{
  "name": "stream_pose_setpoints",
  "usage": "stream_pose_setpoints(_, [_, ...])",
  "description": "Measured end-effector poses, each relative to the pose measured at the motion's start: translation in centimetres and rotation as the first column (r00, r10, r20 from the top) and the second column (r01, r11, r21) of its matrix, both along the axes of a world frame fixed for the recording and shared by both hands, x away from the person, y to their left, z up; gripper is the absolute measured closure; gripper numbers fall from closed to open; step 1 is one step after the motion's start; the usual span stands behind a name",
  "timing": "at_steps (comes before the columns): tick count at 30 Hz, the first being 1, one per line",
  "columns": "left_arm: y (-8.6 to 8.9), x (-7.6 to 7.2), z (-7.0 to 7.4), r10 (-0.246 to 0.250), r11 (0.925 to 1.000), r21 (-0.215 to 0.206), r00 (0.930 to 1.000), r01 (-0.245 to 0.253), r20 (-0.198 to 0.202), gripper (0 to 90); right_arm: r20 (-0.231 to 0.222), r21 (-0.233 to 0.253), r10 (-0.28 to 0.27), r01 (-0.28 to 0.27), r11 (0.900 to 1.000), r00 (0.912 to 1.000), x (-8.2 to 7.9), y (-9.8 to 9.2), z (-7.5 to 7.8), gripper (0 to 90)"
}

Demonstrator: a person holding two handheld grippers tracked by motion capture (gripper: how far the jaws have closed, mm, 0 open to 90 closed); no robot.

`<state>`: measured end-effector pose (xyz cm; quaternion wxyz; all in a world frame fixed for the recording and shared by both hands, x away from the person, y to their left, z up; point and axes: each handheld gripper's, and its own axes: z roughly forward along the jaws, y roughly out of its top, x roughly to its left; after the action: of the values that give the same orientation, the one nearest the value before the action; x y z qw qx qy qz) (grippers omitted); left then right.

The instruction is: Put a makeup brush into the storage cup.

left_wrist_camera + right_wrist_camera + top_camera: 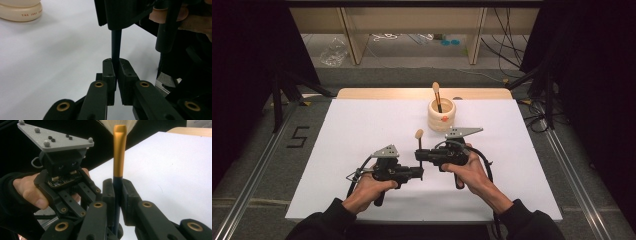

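Note:
A makeup brush (pixel 419 136) with a dark handle (pixel 116 47), a gold ferrule (pixel 119 155) and pale bristles stands upright above the white table (pixel 362 130). My right gripper (pixel 418 155) (pixel 118 187) is shut on the handle just under the ferrule. My left gripper (pixel 420 173) (pixel 115 68) is shut on the same handle lower down, directly beneath the right gripper's jaws. The two grippers face each other, tips almost touching. A cream ribbed holder (pixel 441 114) stands behind them with a second brush (pixel 436 92) upright in it.
The holder's base (pixel 21 11) lies to the far left of the left gripper's jaws. The white tabletop stretches bare to the left and right of the hands. A wooden strip (pixel 422 93) borders its far edge, with shelves and cables beyond.

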<state>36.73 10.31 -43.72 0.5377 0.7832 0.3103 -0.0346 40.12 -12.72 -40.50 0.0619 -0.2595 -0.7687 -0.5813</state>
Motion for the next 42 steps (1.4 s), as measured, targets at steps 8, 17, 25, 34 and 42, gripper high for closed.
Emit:
stream_pose_setpoints(8, [-0.2, 0.1, 0.0, 0.001, 0.9999, -0.015, 0.9999, -0.001, -0.017, 84.1, 0.021, 0.003, -0.003, 0.003, 1.0, 0.9998, 0.0, 0.1, -0.1, 83.1])
stream_pose_setpoints(17, [-0.2, 0.0, 0.0, -0.003, 0.9998, -0.02, 0.9997, 0.002, -0.025, 83.5, 0.018, 0.0, 0.001, -0.001, 1.0, 0.9998, 0.0, 0.2, 0.0, 83.2])
stream_pose_setpoints(25, [-0.2, -0.1, 0.2, -0.022, 0.9998, 0.001, 0.9998, 0.022, -0.001, 67.9, 0.024, -0.023, 0.002, -0.001, 1.0, 0.9997, 0.0, 0.2, -0.1, 83.2])
stream_pose_setpoints(34, [0.4, -0.3, 0.4, -0.003, 0.9992, 0.04, 0.9991, 0.001, 0.041, 53.0, 0.042, -0.021, -0.011, 0.012, 1.0, 0.999, 0.1, -0.2, 0.1, 83.2])
stream_pose_setpoints(42, [1.6, -1.1, 0.7, 0.003, 0.9968, 0.08, 0.9968, -0.009, 0.08, 41.6, 0.077, -0.054, -0.053, 0.057, 0.997, 0.9956, 0.7, -1.2, 0.5, 83.1])
